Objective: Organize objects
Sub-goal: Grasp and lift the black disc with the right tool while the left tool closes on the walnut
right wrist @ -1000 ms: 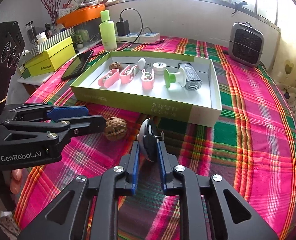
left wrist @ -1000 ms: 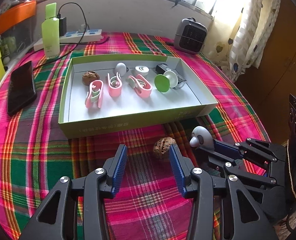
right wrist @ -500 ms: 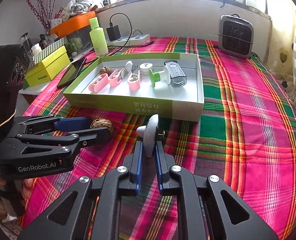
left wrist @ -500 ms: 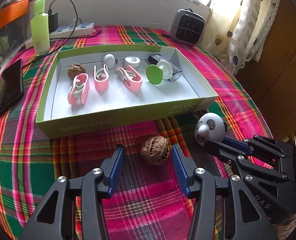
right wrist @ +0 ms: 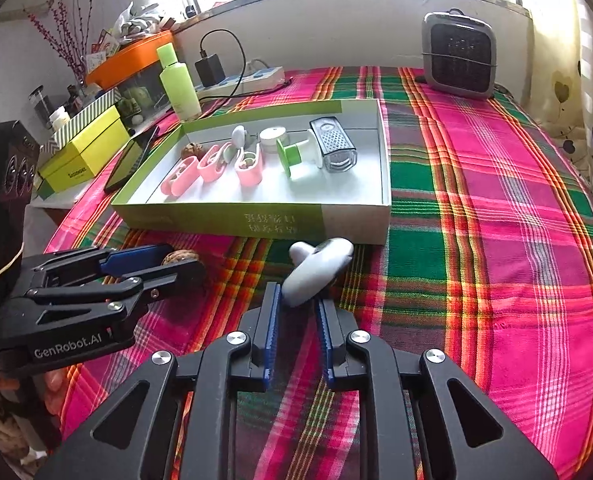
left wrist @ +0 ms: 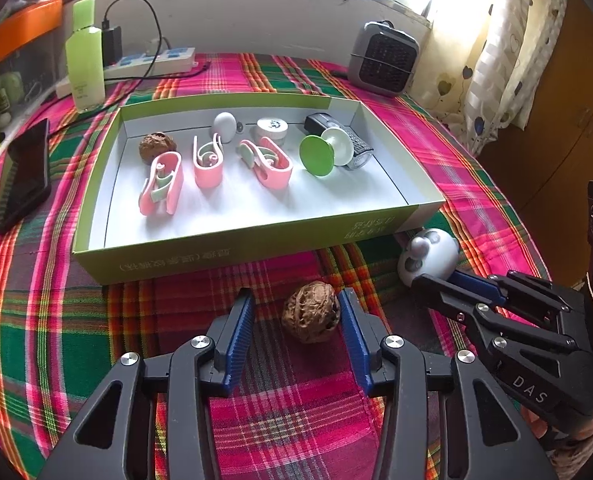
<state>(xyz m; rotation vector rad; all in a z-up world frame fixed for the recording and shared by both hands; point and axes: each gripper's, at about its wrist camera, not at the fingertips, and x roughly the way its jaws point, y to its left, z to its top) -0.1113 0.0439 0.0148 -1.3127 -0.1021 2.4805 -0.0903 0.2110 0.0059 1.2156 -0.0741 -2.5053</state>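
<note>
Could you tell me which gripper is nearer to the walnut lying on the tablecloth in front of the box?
Left. The left gripper straddles the walnut, its open fingers on either side. The right gripper is off to the walnut's right, around a white panda toy.

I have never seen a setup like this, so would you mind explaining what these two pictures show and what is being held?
A person holds two hand-held grippers, each with a camera looking along its fingers. One picture is from the left gripper, open around a walnut on the plaid tablecloth. The other is from the right gripper, whose fingers flank a small white panda-faced toy; a firm grip is unclear. Behind lies a green box holding pink clips, another walnut and small items.
</note>
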